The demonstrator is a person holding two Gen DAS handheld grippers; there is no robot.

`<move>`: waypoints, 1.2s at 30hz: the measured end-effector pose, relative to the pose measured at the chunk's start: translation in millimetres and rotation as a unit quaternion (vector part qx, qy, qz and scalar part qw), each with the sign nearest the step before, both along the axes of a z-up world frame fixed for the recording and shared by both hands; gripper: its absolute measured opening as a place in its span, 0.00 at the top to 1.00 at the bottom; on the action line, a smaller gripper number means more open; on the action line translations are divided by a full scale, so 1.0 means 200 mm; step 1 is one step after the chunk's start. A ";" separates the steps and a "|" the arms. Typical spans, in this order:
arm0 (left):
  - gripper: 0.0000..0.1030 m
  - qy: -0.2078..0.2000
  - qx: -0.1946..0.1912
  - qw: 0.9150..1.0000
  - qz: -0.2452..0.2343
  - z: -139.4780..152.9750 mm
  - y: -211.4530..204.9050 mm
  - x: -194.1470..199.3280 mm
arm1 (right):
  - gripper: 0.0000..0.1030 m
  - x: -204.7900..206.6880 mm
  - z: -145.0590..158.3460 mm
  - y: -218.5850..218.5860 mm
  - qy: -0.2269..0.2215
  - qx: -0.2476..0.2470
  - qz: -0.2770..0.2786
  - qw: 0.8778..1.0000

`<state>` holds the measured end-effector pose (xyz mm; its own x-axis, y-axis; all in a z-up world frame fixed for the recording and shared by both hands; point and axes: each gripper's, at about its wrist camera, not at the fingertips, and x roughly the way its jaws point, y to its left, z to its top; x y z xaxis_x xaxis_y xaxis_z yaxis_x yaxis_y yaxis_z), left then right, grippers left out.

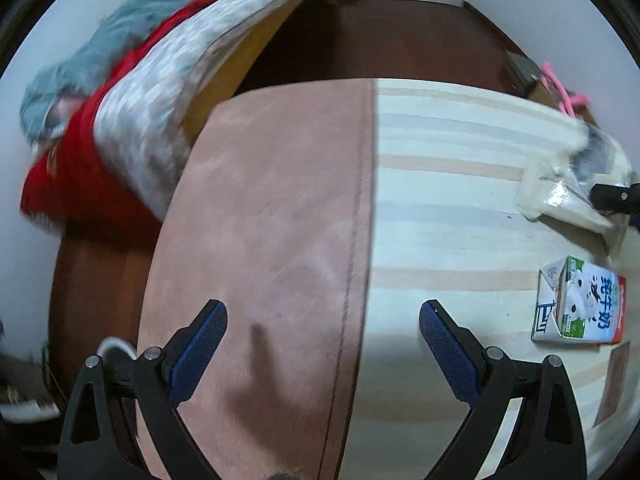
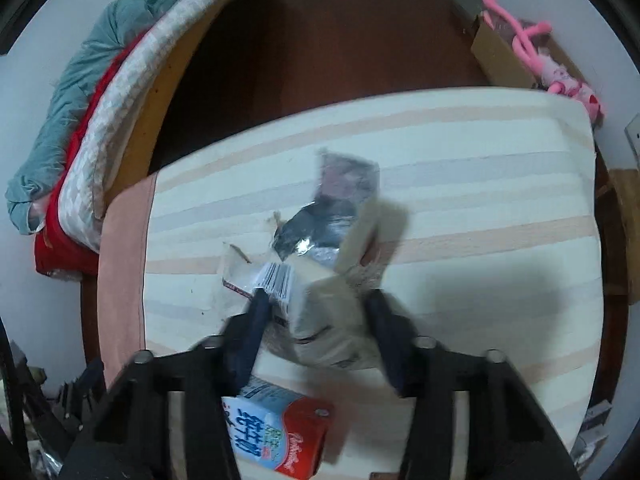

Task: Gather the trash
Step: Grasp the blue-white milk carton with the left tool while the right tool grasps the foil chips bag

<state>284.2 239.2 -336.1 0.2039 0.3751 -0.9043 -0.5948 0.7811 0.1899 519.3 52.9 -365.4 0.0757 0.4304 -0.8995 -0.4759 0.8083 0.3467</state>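
My right gripper (image 2: 316, 300) is shut on a torn-open white carton (image 2: 320, 280) with a silver foil lining and a barcode, held above the striped mattress (image 2: 460, 208). The same carton (image 1: 568, 188) shows at the right edge of the left wrist view, with the right gripper's tip beside it. A milk carton (image 1: 580, 308) with a cow print lies on its side on the mattress; it also shows under my right gripper (image 2: 276, 436). My left gripper (image 1: 322, 312) is open and empty over the pink cover (image 1: 272, 220) of the mattress.
A bed with grey, red and white bedding (image 1: 132, 92) stands at the left across a dark wooden floor (image 1: 380, 36). A cardboard box (image 2: 500, 52) with a pink plush toy (image 2: 560, 76) sits at the far right by the wall.
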 end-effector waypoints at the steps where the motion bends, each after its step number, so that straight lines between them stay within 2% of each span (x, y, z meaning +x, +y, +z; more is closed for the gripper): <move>1: 0.05 0.001 0.011 1.000 -0.016 0.01 -0.02 0.02 | 0.73 0.00 0.00 -0.03 -0.005 0.007 -0.001 1.000; 4: 0.05 -0.017 0.024 0.996 -0.081 0.06 -0.11 0.06 | 0.75 -0.04 0.06 -0.14 -0.042 -0.011 -0.014 0.999; 6: 0.05 -0.037 0.021 0.989 -0.145 0.13 -0.19 0.09 | 0.75 -0.05 0.10 -0.25 -0.063 -0.027 -0.029 0.997; 7: 0.05 -0.044 0.024 0.981 -0.190 0.16 -0.26 0.11 | 0.75 -0.06 0.11 -0.29 -0.065 -0.029 -0.034 0.997; 9: 0.05 -0.052 0.028 0.956 -0.287 0.21 -0.42 0.15 | 0.75 -0.05 0.09 -0.40 -0.056 -0.042 -0.048 0.996; 10: 0.05 -0.048 0.023 0.940 -0.338 0.22 -0.51 0.17 | 0.75 -0.05 0.08 -0.45 -0.048 -0.042 -0.055 0.996; 12: 0.05 -0.016 0.014 0.914 -0.405 0.18 -0.64 0.23 | 0.75 -0.04 0.05 -0.52 -0.043 -0.051 -0.065 0.996; 15: 0.05 0.051 0.005 0.882 -0.468 0.07 -0.78 0.32 | 0.75 -0.05 0.03 -0.60 -0.036 -0.052 -0.073 0.995; 16: 0.06 0.068 0.006 0.874 -0.481 0.03 -0.81 0.35 | 0.75 -0.05 0.03 -0.63 -0.037 -0.052 -0.073 0.995; 17: 0.09 0.077 0.006 0.871 -0.485 -0.01 -0.82 0.37 | 0.75 -0.06 0.03 -0.63 -0.038 -0.055 -0.072 0.995; 18: 0.14 0.081 0.009 0.871 -0.485 -0.02 -0.84 0.39 | 0.75 -0.06 0.03 -0.64 -0.038 -0.056 -0.070 0.995; 19: 0.25 0.080 0.008 0.873 -0.482 -0.03 -0.83 0.40 | 0.75 -0.06 0.03 -0.65 -0.036 -0.057 -0.067 0.995; 21: 0.40 0.068 -0.018 0.884 -0.463 -0.01 -0.82 0.42 | 0.74 -0.07 0.03 -0.65 -0.036 -0.057 -0.063 0.996; 22: 0.42 0.064 -0.029 0.892 -0.447 0.00 -0.80 0.43 | 0.73 -0.08 0.03 -0.65 -0.034 -0.058 -0.059 0.996; 24: 0.44 0.054 -0.048 0.906 -0.416 0.01 -0.76 0.43 | 0.62 -0.09 0.02 -0.64 -0.030 -0.055 -0.054 0.997; 25: 0.44 0.057 -0.049 0.917 -0.392 0.00 -0.74 0.43 | 0.58 -0.09 0.02 -0.63 -0.026 -0.053 -0.050 0.997; 26: 0.44 0.056 -0.052 0.923 -0.378 0.00 -0.73 0.42 | 0.56 -0.09 0.01 -0.62 -0.024 -0.052 -0.047 0.997; 30: 0.42 0.034 -0.061 0.936 -0.346 -0.03 -0.72 0.43 | 0.56 -0.11 -0.03 -0.62 -0.018 -0.051 -0.044 0.998; 31: 0.44 0.023 -0.066 0.938 -0.338 -0.03 -0.71 0.42 | 0.56 -0.12 -0.04 -0.62 -0.021 -0.050 -0.043 0.998; 32: 0.45 0.019 -0.069 0.942 -0.329 -0.03 -0.70 0.42 | 0.59 -0.13 -0.03 -0.62 -0.030 -0.050 -0.043 0.997; 36: 0.48 -0.005 -0.036 0.957 -0.288 0.01 -0.70 0.34 | 0.71 -0.19 0.01 -0.63 -0.048 -0.050 -0.040 0.997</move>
<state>353.1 98.6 -334.4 0.3660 0.1349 -0.9208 -0.0629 0.9908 0.1201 481.8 -73.0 -364.2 0.1942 0.3274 -0.9247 -0.4364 0.8731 0.2175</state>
